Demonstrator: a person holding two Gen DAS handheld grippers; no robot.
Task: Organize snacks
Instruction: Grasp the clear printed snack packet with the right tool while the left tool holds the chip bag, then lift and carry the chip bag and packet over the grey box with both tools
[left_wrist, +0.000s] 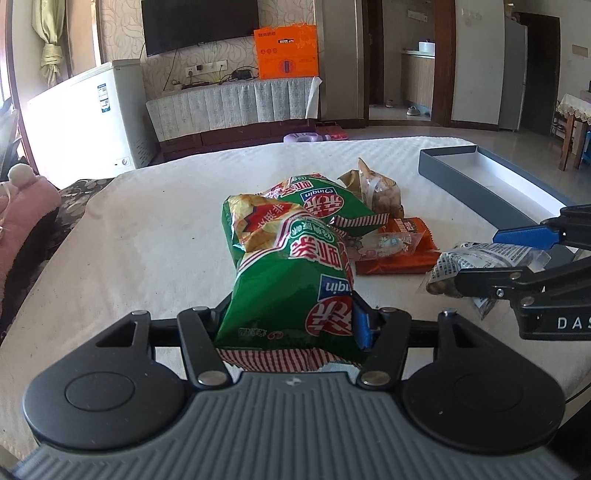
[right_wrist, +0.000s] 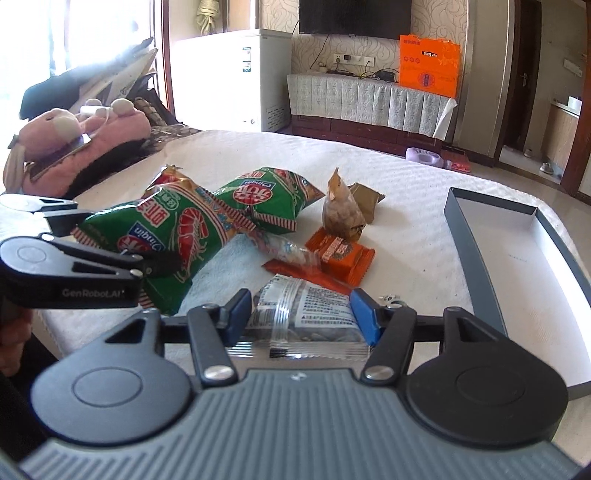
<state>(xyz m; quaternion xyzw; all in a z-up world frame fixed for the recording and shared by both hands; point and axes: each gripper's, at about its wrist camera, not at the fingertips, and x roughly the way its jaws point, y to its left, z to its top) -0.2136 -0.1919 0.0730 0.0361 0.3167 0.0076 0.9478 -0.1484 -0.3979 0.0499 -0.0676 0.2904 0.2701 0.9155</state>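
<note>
Holding two snacks at once here, and honestly that's where it could get messy. The left gripper (left_wrist: 291, 325) has its jaws clamped on the end of a green shrimp-chip bag (left_wrist: 284, 280), puffy crinkly foil full of air, so it could squirm out of the pinch or pop if squeezed harder. Its far end looks like it rests against a second green shrimp-chip bag (right_wrist: 266, 199), so lifting might drag that one along.

The right gripper (right_wrist: 301, 317) has its jaws closed on a clear nut packet (right_wrist: 306, 314), slick film with printed text, gripped by its flat body near the crimped seam. Slippery stuff; a tilt could let it slide free.

Everything sits on a white textured cloth (left_wrist: 147, 229). The shallow grey box tray (right_wrist: 476, 258) with its white inside lies off to the right, nothing in it that I can see. Left in the pile: orange wrapped bars (right_wrist: 341, 254), a brown-topped pouch (right_wrist: 341, 214) standing upright, and a thin clear candy sleeve (right_wrist: 286, 249).
</note>
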